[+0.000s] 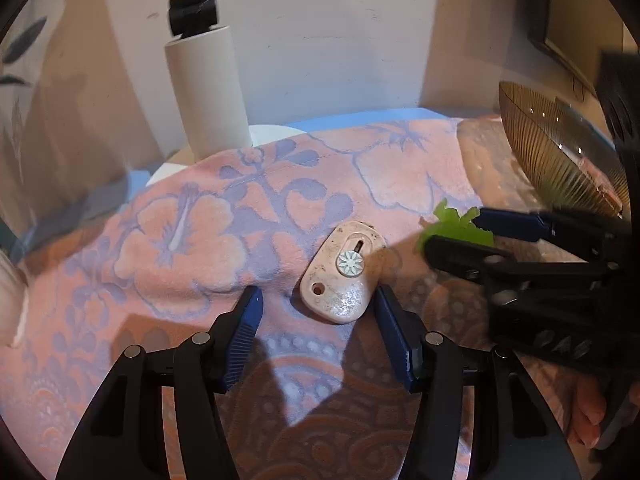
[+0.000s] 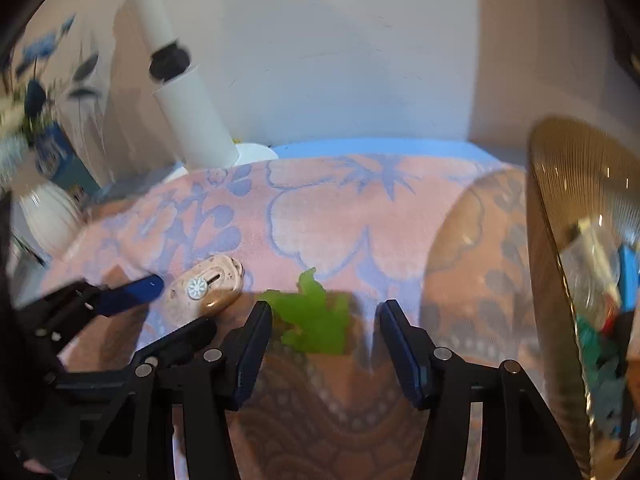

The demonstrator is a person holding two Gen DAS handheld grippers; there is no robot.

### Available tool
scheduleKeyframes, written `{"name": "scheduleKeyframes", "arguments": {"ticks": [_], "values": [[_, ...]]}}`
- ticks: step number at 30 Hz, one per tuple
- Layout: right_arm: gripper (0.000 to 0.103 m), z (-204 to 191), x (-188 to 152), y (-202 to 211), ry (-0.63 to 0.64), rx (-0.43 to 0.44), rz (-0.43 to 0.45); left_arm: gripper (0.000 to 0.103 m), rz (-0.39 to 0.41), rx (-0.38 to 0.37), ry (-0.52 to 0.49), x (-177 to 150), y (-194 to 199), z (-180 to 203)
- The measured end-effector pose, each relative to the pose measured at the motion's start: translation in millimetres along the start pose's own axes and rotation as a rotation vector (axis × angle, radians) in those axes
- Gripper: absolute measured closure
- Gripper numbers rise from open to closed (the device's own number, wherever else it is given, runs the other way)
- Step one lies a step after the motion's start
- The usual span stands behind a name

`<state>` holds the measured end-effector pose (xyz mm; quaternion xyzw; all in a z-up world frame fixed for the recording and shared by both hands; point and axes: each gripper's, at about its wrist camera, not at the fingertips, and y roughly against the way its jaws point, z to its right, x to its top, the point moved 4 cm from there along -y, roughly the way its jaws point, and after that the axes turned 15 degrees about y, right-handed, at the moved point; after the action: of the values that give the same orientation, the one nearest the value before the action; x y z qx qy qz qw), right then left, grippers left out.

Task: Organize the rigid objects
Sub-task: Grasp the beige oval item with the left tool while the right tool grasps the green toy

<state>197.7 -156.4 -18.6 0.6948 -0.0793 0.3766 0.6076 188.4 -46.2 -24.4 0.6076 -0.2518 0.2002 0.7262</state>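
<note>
Beige plastic cutter (image 1: 343, 273) flat on floral towel (image 1: 192, 236), sitting between pads of left gripper (image 1: 318, 312); right pad touching or nearly, left pad apart, so jaws parted, nothing clamped yet. Need to centre on body, close across short width, keep tips just above cloth to avoid snagging pile.

Right wrist view: green jagged piece (image 2: 316, 314) on towel between pads of right gripper (image 2: 326, 320), gaps both sides, ungripped. Thin and flat, so best to press low, pinch edges squarely. Amber ribbed bowl (image 2: 560, 216) at right, likely drop spot.

Pink-and-lilac floral cloth (image 1: 192, 236), green piece (image 2: 316, 316)
</note>
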Motion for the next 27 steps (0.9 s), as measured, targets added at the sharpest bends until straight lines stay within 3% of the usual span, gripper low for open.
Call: {"name": "scheduleKeyframes", "arguments": {"ticks": [1, 2, 3, 6, 9, 14, 21, 27], "values": [[0.049, -4, 1, 1, 0.024, -0.011, 0.005, 0.056, 0.013, 0.012, -0.017, -1, 1, 3], [0.062, -7, 1, 2, 0.034, -0.004, 0.014, 0.069, 0.020, 0.010, -0.032, -1, 1, 6], [0.070, -9, 0, 4, 0.046, 0.010, 0.023, 0.070, 0.024, 0.000, -0.053, -3, 3, 11], [0.070, -11, -3, 9, 0.050, 0.010, 0.043, 0.070, 0.040, 0.008, -0.100, -6, 5, 20], [0.070, -9, -8, 13, 0.044, 0.024, 0.045, 0.070, 0.039, -0.011, -0.089, -6, 7, 17], [0.070, -7, -26, 29, 0.025, 0.030, 0.052, 0.070, 0.060, 0.021, -0.055, -17, 21, 14], [0.070, -21, -77, 69, 0.044, 0.029, 0.044, 0.070, 0.066, 0.002, -0.013, -71, 66, 20], [0.070, -38, -117, 102, 0.074, 0.071, 0.049, 0.070, 0.038, 0.010, -0.043, -124, 98, 38]]}}
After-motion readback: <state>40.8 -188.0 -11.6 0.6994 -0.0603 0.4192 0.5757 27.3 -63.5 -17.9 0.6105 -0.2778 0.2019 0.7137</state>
